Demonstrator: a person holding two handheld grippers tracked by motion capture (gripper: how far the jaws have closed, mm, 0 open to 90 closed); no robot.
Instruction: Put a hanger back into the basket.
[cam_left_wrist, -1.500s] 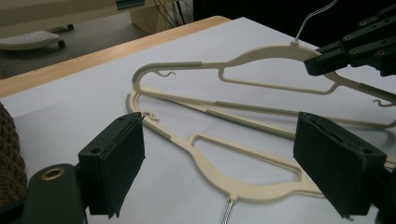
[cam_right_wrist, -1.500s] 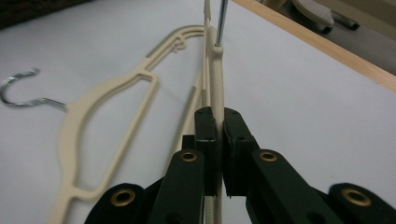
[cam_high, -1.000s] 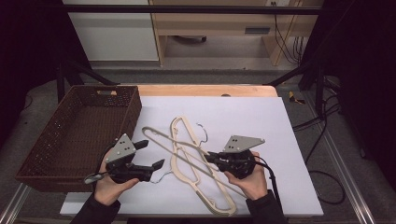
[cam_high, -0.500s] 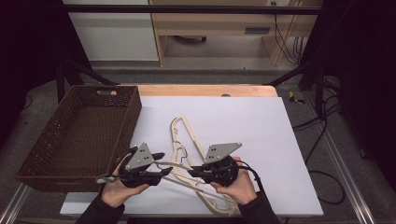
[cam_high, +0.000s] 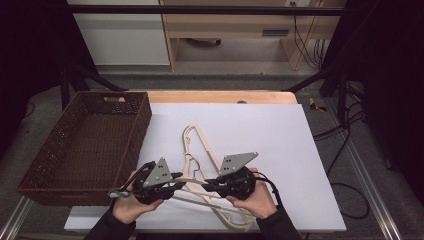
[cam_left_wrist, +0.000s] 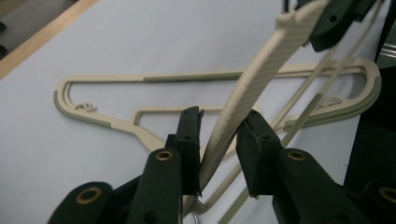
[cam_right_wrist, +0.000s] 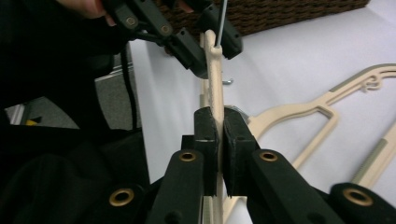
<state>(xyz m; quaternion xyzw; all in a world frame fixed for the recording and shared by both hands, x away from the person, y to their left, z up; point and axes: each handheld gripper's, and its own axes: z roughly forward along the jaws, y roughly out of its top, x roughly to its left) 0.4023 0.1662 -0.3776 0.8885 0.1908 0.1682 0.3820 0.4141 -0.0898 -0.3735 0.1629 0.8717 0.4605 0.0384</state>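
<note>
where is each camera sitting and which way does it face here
High view: above the person's side, looking forward and down on the table, basket, both hands.
Left gripper view: on the left gripper, looking along its parted jaws at the raised hanger.
Right gripper view: on the right gripper, facing the left gripper, jaws clamping the same hanger.
Shared: that hanger, and another lying flat.

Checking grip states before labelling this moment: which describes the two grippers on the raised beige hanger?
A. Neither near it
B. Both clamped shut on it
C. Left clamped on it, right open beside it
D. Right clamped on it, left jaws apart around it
D: in the right gripper view the right gripper pinches the hanger; in the left gripper view the left gripper has jaws apart, with a gap at one side.
</note>
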